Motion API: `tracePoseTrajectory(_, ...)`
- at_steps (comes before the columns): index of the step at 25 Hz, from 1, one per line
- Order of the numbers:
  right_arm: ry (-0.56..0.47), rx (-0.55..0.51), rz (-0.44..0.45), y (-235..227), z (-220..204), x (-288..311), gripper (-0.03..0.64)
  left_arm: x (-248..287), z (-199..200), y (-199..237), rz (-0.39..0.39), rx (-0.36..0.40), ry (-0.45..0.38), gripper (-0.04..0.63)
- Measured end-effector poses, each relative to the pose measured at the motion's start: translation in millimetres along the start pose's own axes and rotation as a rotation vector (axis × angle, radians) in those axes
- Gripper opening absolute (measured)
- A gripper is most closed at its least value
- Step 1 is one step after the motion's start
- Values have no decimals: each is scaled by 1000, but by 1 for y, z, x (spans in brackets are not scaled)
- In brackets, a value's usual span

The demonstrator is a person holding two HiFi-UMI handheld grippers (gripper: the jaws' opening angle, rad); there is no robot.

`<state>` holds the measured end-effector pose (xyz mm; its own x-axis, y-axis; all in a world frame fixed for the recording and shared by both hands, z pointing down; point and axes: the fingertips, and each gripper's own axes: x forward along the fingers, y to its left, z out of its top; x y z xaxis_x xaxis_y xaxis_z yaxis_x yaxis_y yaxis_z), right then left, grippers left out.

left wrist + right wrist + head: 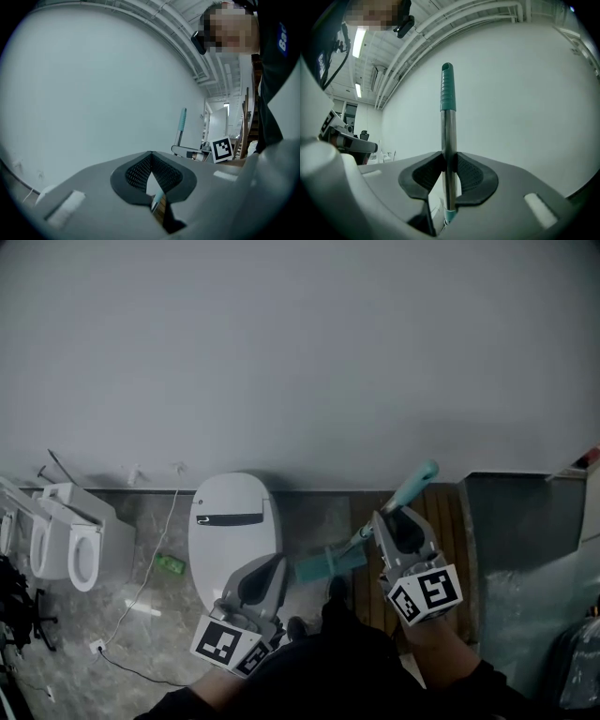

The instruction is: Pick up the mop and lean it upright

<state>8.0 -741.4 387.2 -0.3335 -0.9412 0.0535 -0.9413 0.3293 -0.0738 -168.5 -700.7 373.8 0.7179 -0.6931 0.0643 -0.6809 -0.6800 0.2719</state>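
Note:
The mop has a steel pole (449,140) with a teal grip (447,89) at its top and stands nearly upright before a pale wall. In the head view the teal grip (417,484) points toward the wall and the flat teal mop head (328,563) lies on the floor below. My right gripper (449,157) (394,521) is shut on the pole. My left gripper (151,154) (272,566) is off to the left, over the toilet, shut with nothing in it. From the left gripper view, the mop grip (181,123) and the right gripper's marker cube (222,149) show to the right.
A white toilet with its lid down (232,521) stands against the wall (300,352) left of the mop. More toilets (80,545) line the far left, with a cable (141,589) and a green item (170,564) on the floor. Wooden slats (448,521) and a dark panel (525,549) lie right.

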Motion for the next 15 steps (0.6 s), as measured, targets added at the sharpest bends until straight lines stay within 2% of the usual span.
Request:
tracePoseTrajectory(6, 28, 50, 66, -45, -32, 65, 101, 56, 3, 13, 82, 32, 26, 12)
tracePoseTrajectory(9, 52, 62, 89, -64, -53, 96, 101, 73, -4, 24, 131, 25, 48, 12)
tracePoseTrajectory(15, 110, 56, 72, -89, -100, 148, 101, 79, -5, 49, 199, 18, 68, 12)
